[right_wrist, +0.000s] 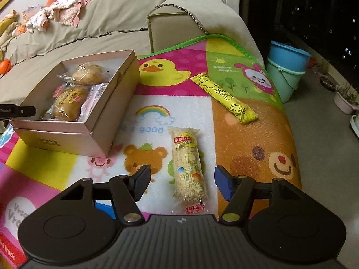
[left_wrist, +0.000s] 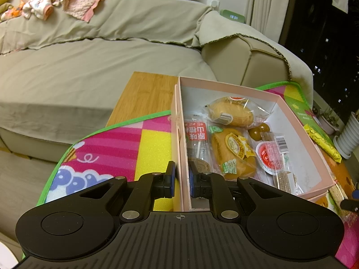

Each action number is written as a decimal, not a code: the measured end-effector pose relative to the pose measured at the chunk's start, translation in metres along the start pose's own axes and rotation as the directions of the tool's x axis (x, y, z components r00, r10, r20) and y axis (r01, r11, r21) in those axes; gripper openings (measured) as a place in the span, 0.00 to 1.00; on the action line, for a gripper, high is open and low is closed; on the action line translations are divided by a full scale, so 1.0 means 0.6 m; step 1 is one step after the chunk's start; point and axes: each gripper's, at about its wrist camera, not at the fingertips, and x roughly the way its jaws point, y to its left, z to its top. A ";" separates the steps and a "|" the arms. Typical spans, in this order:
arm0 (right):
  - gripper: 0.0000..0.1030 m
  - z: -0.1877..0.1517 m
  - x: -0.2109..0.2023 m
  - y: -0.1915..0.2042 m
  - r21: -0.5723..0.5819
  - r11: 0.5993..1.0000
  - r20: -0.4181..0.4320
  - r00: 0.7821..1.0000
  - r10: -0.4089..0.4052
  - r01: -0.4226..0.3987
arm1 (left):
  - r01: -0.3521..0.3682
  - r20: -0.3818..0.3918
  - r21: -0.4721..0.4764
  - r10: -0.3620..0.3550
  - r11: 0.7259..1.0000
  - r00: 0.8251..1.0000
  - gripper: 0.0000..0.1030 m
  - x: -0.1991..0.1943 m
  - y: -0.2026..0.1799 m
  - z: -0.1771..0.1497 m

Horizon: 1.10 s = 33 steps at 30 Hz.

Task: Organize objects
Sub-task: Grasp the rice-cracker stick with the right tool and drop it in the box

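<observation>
A pink open box [left_wrist: 226,85] holds several wrapped snacks: two yellow cakes [left_wrist: 233,152], a red jelly cup [left_wrist: 269,157] and a red-labelled packet [left_wrist: 197,139]. My left gripper [left_wrist: 181,174] is shut on the box's near side wall, with one pad outside and one inside. In the right wrist view the box [right_wrist: 67,134] stands at the left on the play mat. A clear-wrapped puffed rice bar [right_wrist: 188,168] lies lengthwise on the mat between the spread fingers of my right gripper [right_wrist: 182,178], and the pads do not touch it. A yellow cheese stick [right_wrist: 224,97] lies further back.
The colourful cartoon mat [right_wrist: 157,112] covers a wooden table [left_wrist: 145,94]. A beige sofa [left_wrist: 89,67] with clothes piled on it runs behind. Stacked blue and green buckets [right_wrist: 287,67] and plant pots [right_wrist: 345,98] stand on the floor at the right, by a dark window.
</observation>
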 end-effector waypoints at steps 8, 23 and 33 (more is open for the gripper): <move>0.62 0.053 0.023 -0.022 0.003 0.999 0.055 0.997 -0.050 0.050 | 0.000 0.000 0.001 0.000 1.000 1.000 0.13 0.000 0.001 -0.001; 0.61 0.091 0.068 -0.063 0.048 0.998 0.019 0.999 0.032 -0.032 | -0.003 -0.005 0.007 0.003 1.000 1.000 0.13 0.001 0.001 -0.004; 0.39 -0.011 0.029 0.005 -0.070 0.997 -0.094 0.995 0.036 -0.042 | -0.005 -0.006 0.007 0.005 1.000 1.000 0.13 0.000 -0.002 -0.006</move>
